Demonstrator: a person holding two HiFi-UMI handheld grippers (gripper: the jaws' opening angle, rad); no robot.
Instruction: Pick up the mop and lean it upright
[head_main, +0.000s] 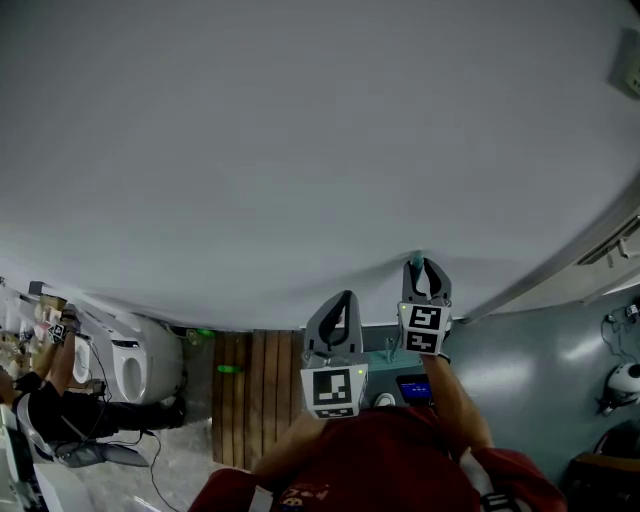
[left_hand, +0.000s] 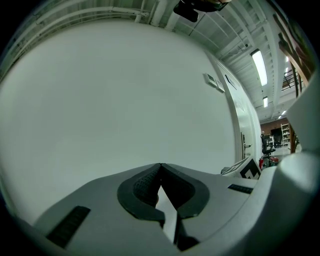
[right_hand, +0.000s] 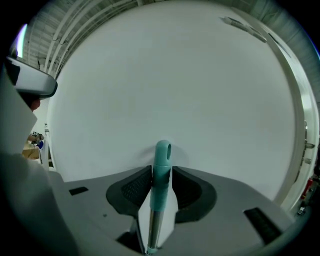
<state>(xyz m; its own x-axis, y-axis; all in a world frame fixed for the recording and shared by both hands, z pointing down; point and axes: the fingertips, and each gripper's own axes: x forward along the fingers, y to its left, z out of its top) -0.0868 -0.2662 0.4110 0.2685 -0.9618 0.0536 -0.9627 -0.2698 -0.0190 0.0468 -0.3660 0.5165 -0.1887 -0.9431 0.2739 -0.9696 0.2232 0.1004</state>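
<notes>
The mop's teal handle end (right_hand: 161, 155) stands upright between the jaws of my right gripper (right_hand: 161, 169), with its metal shaft running down out of sight. The pads flank it closely and a thin gap shows on the right side, so the gripper is open around it. In the head view the right gripper (head_main: 425, 266) is raised close to the white wall (head_main: 300, 150), and the handle tip (head_main: 416, 260) peeks out beside it. My left gripper (head_main: 342, 298) is held lower and to the left. Its jaws meet at the tips with nothing in them (left_hand: 160, 165). The mop head is hidden.
A wooden slat panel (head_main: 262, 385) lies below the grippers. White fixtures (head_main: 130, 365) and a person (head_main: 45, 405) are at the far left. A small device with a blue screen (head_main: 412, 386) sits under my right arm. A white helmet (head_main: 625, 380) hangs at the right.
</notes>
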